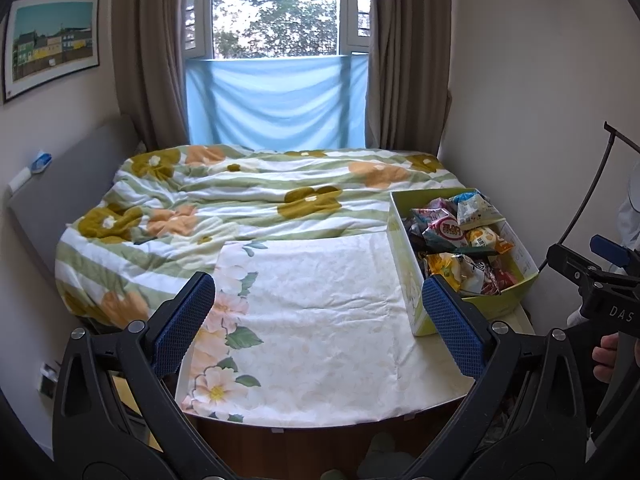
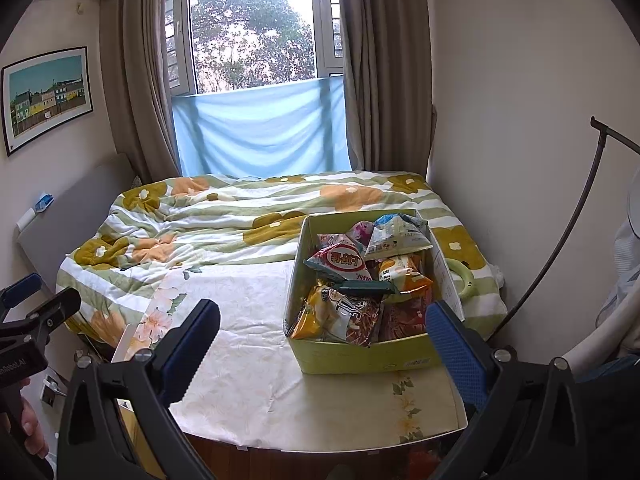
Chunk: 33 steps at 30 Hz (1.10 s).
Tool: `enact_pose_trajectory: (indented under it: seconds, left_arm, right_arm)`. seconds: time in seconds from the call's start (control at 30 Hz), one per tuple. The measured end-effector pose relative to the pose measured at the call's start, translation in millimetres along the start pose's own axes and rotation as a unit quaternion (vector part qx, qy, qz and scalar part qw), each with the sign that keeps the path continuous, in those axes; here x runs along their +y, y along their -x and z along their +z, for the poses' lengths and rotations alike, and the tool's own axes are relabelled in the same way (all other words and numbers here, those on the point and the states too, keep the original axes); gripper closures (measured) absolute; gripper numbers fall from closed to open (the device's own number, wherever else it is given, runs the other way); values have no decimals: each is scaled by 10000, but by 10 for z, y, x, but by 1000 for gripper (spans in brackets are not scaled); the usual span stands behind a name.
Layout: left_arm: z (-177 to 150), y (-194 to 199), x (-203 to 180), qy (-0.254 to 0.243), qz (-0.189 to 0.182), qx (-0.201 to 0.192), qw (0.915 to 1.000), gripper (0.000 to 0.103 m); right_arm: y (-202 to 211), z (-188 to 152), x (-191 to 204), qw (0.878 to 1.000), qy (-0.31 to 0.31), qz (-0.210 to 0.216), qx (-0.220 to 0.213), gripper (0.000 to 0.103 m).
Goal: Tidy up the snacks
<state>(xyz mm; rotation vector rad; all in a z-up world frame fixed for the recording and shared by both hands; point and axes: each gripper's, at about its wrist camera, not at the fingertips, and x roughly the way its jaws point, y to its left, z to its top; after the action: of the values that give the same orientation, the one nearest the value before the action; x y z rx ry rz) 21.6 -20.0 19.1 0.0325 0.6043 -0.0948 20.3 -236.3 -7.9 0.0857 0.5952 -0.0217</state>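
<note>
Green box (image 2: 360,354) of snacks (image 2: 344,276) beside floral quilt (image 2: 192,224).

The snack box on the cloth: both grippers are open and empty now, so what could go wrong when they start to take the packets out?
1. The snack box is heaped: the packet with the red oval label lies on others, so pulling one may drag neighbours over the rim.
2. The box is light cardboard on a loose floral cloth; a one-sided pull by the right gripper may slide or tip it.
3. The left gripper hangs close to the box wall and could knock it.
</note>
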Motion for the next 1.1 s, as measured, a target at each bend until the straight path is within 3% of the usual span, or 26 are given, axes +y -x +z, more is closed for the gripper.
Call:
enact_pose_trajectory:
  seconds: [0.87, 1.1]
  left_arm:
    - [-24, 19, -83, -64, -26, 15, 10000, 0]
    - [-20, 74, -71, 6, -126, -153, 9998, 0]
  right_arm:
    - [-40, -54, -55, 10000, -5, -24, 53, 1]
    - [-41, -51, -57, 10000, -2, -22, 48, 1]
